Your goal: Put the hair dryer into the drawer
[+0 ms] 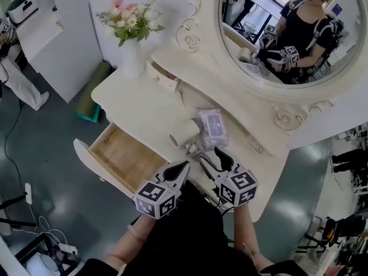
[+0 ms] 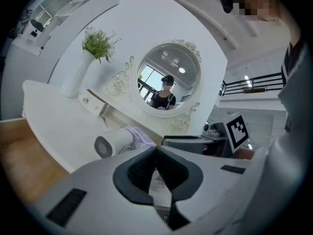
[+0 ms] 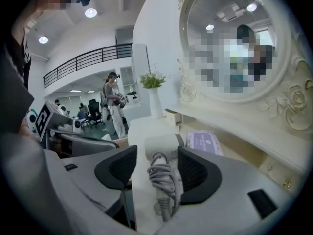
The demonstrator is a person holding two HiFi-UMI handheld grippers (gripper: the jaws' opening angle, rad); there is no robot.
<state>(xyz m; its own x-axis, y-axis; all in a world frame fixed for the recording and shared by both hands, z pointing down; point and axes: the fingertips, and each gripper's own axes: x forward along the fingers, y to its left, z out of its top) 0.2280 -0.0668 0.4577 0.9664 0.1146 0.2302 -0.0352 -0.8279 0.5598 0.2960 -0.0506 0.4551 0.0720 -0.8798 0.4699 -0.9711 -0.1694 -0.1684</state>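
The white hair dryer point(image 1: 184, 133) lies on the dressing table point(image 1: 144, 105), its coiled grey cord point(image 1: 193, 149) toward me. My right gripper point(image 1: 209, 154) is open just in front of it. In the right gripper view the dryer's point(image 3: 161, 145) handle and cord point(image 3: 159, 177) lie between the spread pads of that gripper point(image 3: 156, 153), with a gap on the left side. My left gripper point(image 1: 181, 167) is shut and empty, left of the dryer point(image 2: 110, 143); its pads point(image 2: 146, 165) meet at the tip. The wooden drawer point(image 1: 123, 154) stands pulled open at the table's left front.
A purple wipes pack point(image 1: 211, 126) lies right behind the dryer. A white vase of flowers point(image 1: 131, 33) stands at the back left, beside a small half-open drawer point(image 1: 164, 77). A round mirror point(image 1: 287, 27) rises behind. Cables point(image 1: 34, 223) lie on the grey floor.
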